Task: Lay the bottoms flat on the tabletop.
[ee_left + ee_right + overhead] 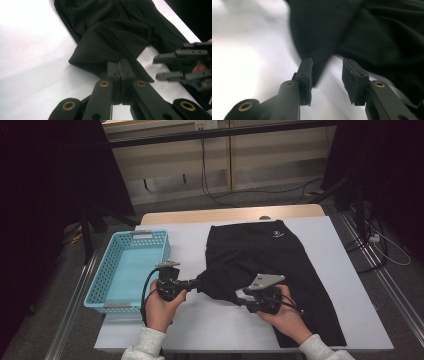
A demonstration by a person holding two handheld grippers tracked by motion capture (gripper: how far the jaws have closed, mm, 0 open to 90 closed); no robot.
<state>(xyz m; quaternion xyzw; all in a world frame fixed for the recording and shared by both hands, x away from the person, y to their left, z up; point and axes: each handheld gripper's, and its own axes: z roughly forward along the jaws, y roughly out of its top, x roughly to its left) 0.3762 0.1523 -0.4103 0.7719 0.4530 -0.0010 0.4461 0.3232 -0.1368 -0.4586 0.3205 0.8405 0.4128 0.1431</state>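
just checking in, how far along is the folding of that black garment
Early. Done: the black garment lies on the white table, one corner turned over. In hand: the left hand-held gripper is shut on that fold; the right hand-held gripper stands open at the cloth edge. Left: most folds, and the blue basket holds nothing.

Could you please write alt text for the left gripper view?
The left gripper, jaws shut, pinches a folded edge of a black garment lying on a white table. The right gripper reaches in at the right, jaws apart.
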